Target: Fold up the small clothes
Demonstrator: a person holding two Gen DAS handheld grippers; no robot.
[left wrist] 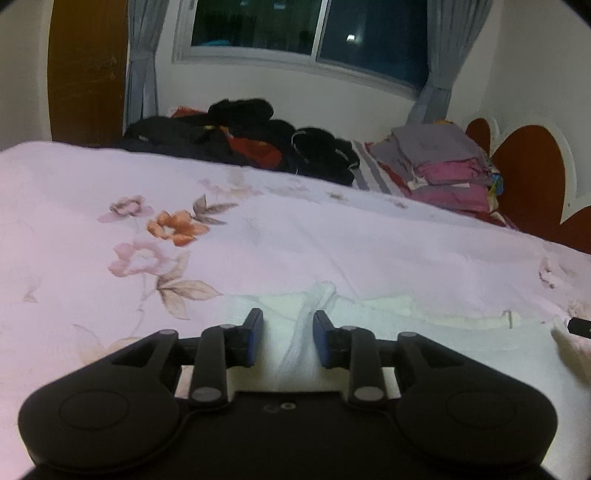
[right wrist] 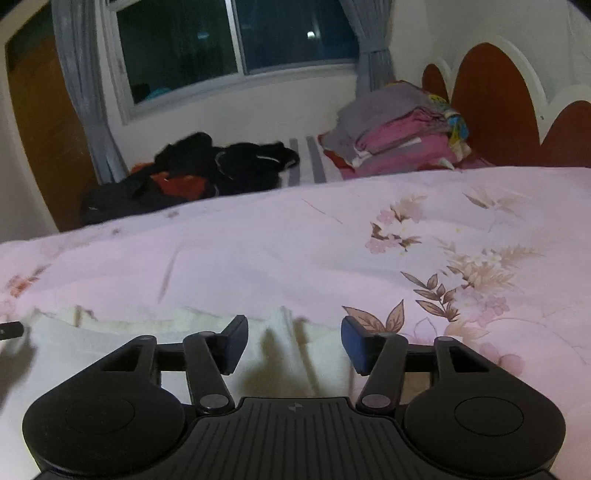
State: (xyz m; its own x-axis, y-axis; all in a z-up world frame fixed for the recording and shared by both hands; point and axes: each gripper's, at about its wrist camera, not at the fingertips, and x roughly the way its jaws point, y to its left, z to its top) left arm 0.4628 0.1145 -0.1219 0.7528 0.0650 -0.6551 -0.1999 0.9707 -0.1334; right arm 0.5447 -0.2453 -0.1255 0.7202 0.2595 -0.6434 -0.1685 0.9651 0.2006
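A: From where does each camera look?
B: Each sits low behind its own gripper, close over the bed (left wrist: 295, 229), facing across it to the window (left wrist: 310, 33)

A: What do both views share?
B: The window, the dark clothes pile (right wrist: 207, 166) and the folded stack (right wrist: 402, 136)
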